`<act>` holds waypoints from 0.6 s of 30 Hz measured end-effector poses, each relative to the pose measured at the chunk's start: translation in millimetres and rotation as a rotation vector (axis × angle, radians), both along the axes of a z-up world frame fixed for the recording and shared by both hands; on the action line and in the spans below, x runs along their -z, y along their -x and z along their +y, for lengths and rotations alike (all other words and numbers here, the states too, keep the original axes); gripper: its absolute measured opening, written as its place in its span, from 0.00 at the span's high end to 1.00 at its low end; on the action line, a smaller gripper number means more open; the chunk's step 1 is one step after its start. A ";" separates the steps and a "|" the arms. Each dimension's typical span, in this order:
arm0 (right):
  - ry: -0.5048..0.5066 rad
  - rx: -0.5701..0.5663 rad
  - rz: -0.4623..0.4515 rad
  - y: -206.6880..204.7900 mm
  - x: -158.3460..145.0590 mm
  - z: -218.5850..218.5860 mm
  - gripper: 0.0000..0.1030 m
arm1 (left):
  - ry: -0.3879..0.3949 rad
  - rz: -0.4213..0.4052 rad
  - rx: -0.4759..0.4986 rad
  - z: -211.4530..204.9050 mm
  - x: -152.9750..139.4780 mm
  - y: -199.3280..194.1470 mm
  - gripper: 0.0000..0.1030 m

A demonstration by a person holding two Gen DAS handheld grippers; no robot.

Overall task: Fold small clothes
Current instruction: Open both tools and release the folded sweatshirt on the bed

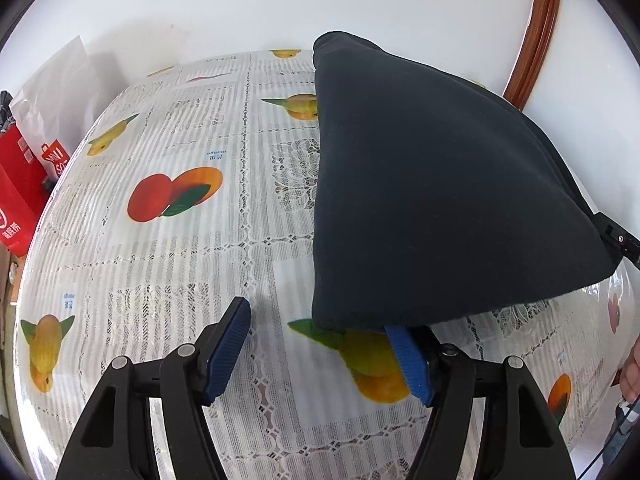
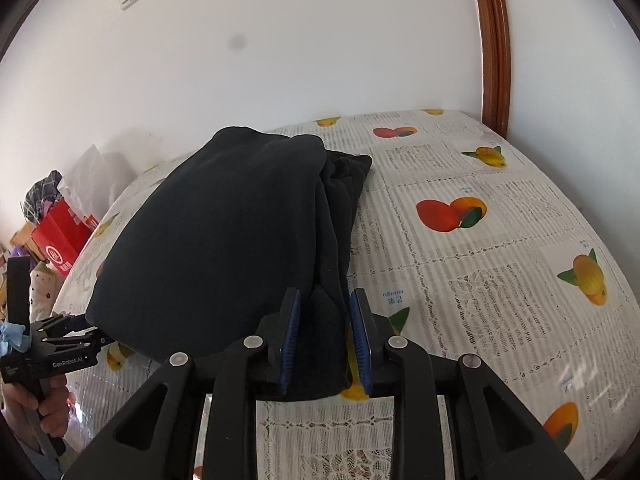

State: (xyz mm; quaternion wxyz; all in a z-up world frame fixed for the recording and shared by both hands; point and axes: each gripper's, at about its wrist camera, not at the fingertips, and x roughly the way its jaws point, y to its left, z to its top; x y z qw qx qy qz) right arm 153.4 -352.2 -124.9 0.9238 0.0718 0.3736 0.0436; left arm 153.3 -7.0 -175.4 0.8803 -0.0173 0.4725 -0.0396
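Note:
A dark navy garment (image 1: 432,184) lies folded on the fruit-print tablecloth (image 1: 180,240). In the left wrist view my left gripper (image 1: 316,320) is open; its right finger's tip is tucked under the garment's near edge and its left finger (image 1: 228,344) rests over bare cloth. In the right wrist view the garment (image 2: 224,240) fills the middle. My right gripper (image 2: 326,320) straddles the garment's near right corner with its blue pads partly closed around the bunched fabric. The left gripper (image 2: 76,330) also shows at the garment's left edge.
The tablecloth (image 2: 480,280) covers the table, which stands against a white wall. A red shopping bag (image 1: 20,184) and a clear plastic bag (image 1: 56,96) stand past the table's left edge. A brown wooden door frame (image 2: 496,40) stands at the far right.

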 end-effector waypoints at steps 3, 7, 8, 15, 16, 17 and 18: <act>0.033 0.005 0.037 -2.1 6.1 -0.1 0.72 | 0.014 -0.003 0.036 -5.1 -7.4 20.5 0.36; 0.059 -0.011 0.050 -2.2 1.3 -2.5 0.70 | 0.049 -0.067 0.072 -0.8 -30.4 49.5 0.36; 0.056 -0.007 0.044 -3.9 -4.0 -4.8 0.70 | 0.054 -0.084 0.070 1.3 -37.0 51.5 0.36; 0.042 -0.027 0.034 -66.7 -35.7 -5.6 0.63 | 0.053 -0.100 0.023 12.3 -46.8 13.2 0.36; 0.044 -0.036 0.047 -80.7 -35.6 -3.4 0.63 | 0.048 -0.084 0.025 10.5 -41.2 4.6 0.36; 0.041 -0.047 0.060 -93.3 -34.1 -1.8 0.63 | 0.045 -0.065 0.032 9.7 -34.5 -0.6 0.35; 0.039 -0.055 0.075 -106.1 -31.6 -0.3 0.63 | 0.038 -0.049 0.038 8.3 -28.2 -5.4 0.34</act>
